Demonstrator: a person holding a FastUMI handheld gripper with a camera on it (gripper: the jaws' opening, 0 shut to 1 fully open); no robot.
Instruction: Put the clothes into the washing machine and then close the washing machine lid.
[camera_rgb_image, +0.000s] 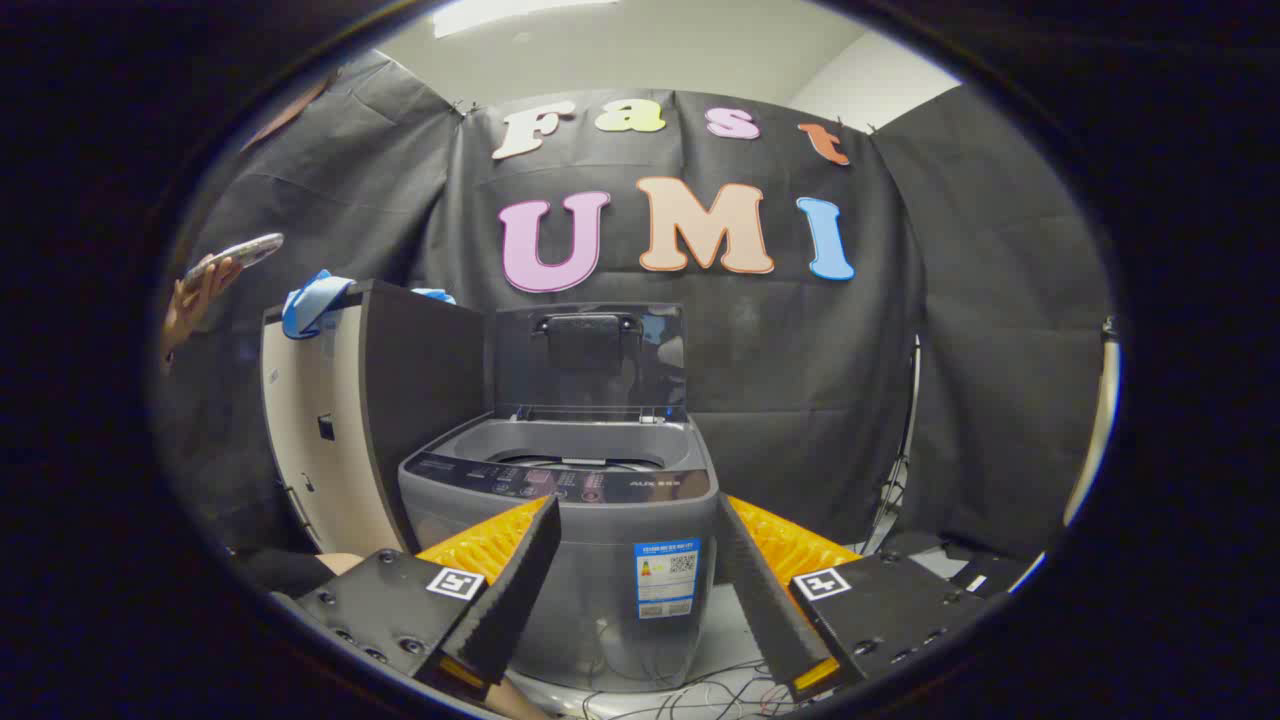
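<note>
Now, step: fetching clothes (312, 303); washing machine (600, 520) lid (590, 360) stood raised.
Gripper (635, 570): fingers spread, empty.
Next: probably reach the clothes.

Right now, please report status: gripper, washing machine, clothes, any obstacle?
Gripper open, holding nothing. Washing machine just ahead of the fingers, lid up. Blue cloth on the cabinet beside it. Nothing in the way.

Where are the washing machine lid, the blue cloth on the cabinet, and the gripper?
washing machine lid (590, 362): gripper view, on the raised lid's panel.
blue cloth (312, 303): gripper view, on its fold draped at the cabinet's top corner.
gripper (640, 530): gripper view, midway between the open, empty jaws.
</note>
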